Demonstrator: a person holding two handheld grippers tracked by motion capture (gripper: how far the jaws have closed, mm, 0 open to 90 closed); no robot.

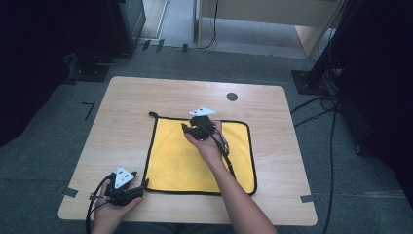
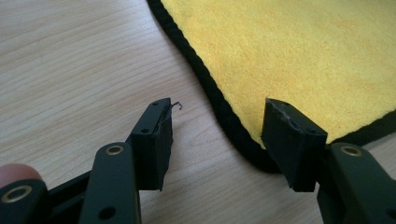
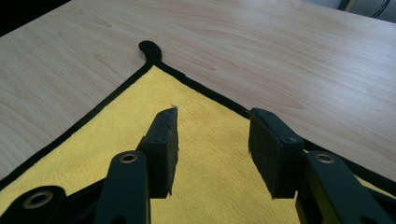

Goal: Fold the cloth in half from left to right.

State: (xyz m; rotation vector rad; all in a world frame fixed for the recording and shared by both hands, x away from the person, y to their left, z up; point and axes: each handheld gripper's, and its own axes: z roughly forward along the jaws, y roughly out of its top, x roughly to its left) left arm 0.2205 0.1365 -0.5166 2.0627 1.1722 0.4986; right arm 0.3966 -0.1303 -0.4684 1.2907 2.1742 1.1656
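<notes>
Yellow microfibre cloth (image 1: 195,158) (black-edged, hanging loop (image 3: 149,49) at far left corner) lies flat mid-tabletop (image 1: 272,112). Right tool (image 3: 212,140) hovers over cloth's far edge, jaws spread, empty. Left tool (image 2: 217,140), jaws spread, straddles cloth's near left corner.

Your table (image 1: 146,97) is evenly lit from above, while the floor and the corners around it fall into deep dark. Shadows under the cloth (image 1: 195,165) edge stay soft and short. The high view is slightly soft and grainy. In both gripper views, the near black fingers (image 2: 154,140) look dim and a little blurred.
</notes>
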